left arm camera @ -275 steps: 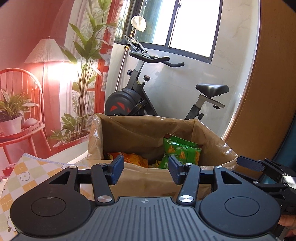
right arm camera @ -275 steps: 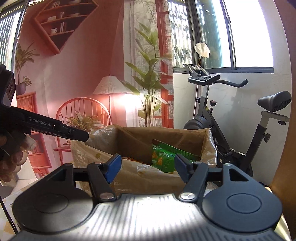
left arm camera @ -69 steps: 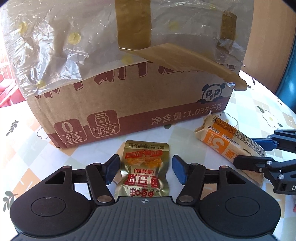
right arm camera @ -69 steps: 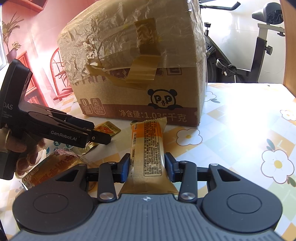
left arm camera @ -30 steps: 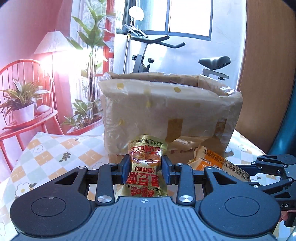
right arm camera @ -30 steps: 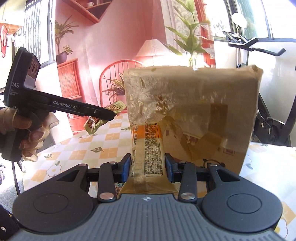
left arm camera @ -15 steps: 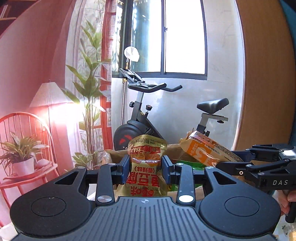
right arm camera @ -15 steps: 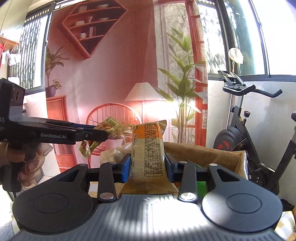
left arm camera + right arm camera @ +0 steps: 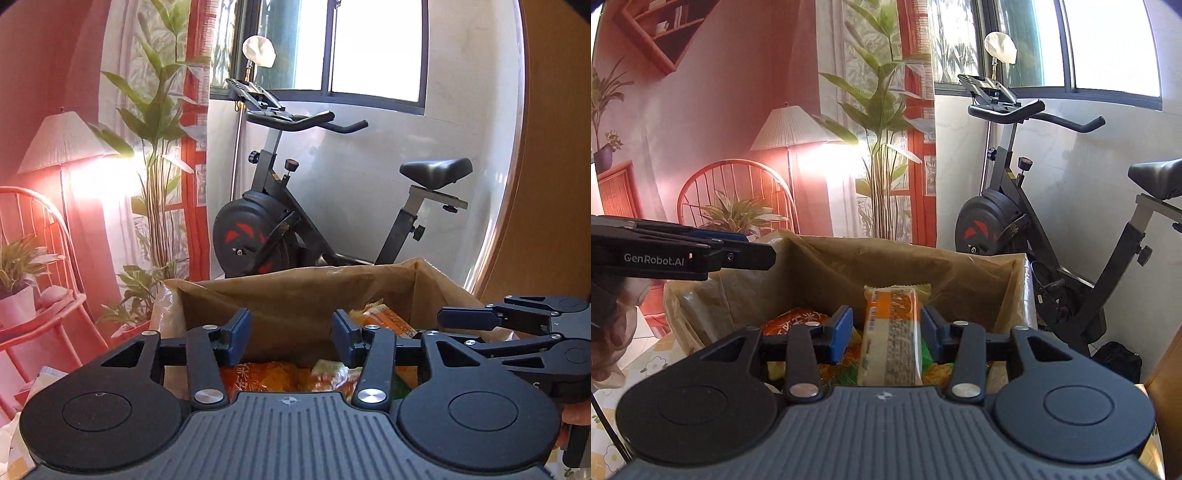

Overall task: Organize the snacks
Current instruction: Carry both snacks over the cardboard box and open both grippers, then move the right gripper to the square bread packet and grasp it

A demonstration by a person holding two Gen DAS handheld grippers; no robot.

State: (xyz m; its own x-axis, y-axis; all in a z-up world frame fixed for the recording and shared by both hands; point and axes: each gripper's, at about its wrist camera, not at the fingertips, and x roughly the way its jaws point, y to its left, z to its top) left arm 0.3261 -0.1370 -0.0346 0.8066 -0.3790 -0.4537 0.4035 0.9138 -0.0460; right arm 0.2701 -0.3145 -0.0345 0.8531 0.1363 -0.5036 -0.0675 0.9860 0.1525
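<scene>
Both grippers over box (image 9: pixel 827 269). Left gripper (image 9: pixel 291 338) spread, empty. Right gripper (image 9: pixel 886 330) released; orange packet (image 9: pixel 892 332) loose between. Light, crinkly, slippery film; pinch mid-body.

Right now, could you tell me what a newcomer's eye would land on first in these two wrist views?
Probably the open cardboard box in the centre foreground, with bright snack packets inside. Next, the orange snack bar standing between the open right tongs above the box; contact with the pads is unclear. The left tongs are open and empty. Behind, a black exercise bike stands under the window beside a glowing floor lamp at left.
</scene>
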